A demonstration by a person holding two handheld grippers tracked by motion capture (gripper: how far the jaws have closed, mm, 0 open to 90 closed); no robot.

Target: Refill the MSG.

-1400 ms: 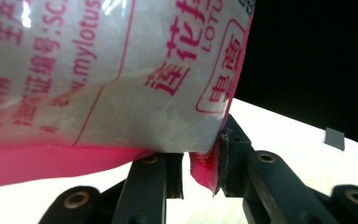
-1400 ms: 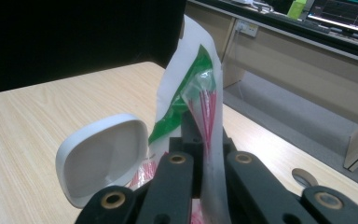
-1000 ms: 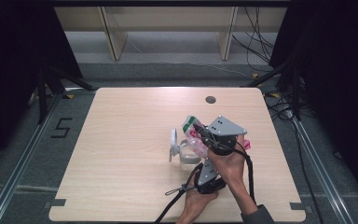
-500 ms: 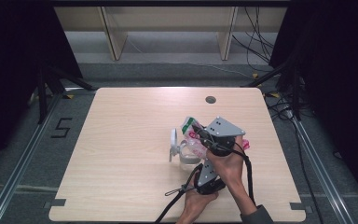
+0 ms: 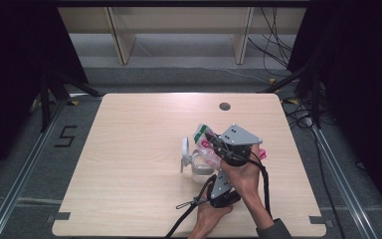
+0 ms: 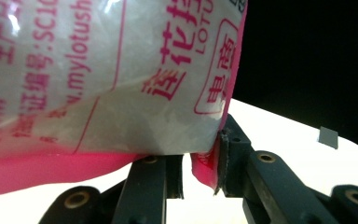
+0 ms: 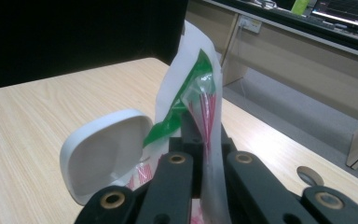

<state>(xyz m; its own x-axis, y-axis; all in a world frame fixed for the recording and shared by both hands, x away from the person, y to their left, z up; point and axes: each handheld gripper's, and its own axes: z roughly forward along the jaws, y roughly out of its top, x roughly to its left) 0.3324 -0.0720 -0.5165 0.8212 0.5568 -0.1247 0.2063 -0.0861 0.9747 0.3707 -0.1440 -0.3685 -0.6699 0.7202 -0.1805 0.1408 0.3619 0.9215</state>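
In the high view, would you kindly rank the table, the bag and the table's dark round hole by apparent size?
1. table
2. bag
3. dark round hole

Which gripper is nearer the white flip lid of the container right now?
Right. The right gripper, clamping the bag's top, sits beside the white lid; the left gripper pinches the bag's pink bottom edge, farther back.

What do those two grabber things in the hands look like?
Each gripper has two black jaws built from flat bars joined by round brass-coloured pins. The right gripper carries a grey three-cornered plate with small dark dots on top. The left gripper has a grey plate along its body too. A black cable trails from the right gripper, and another loops off the left. A dark sleeve covers the right forearm.
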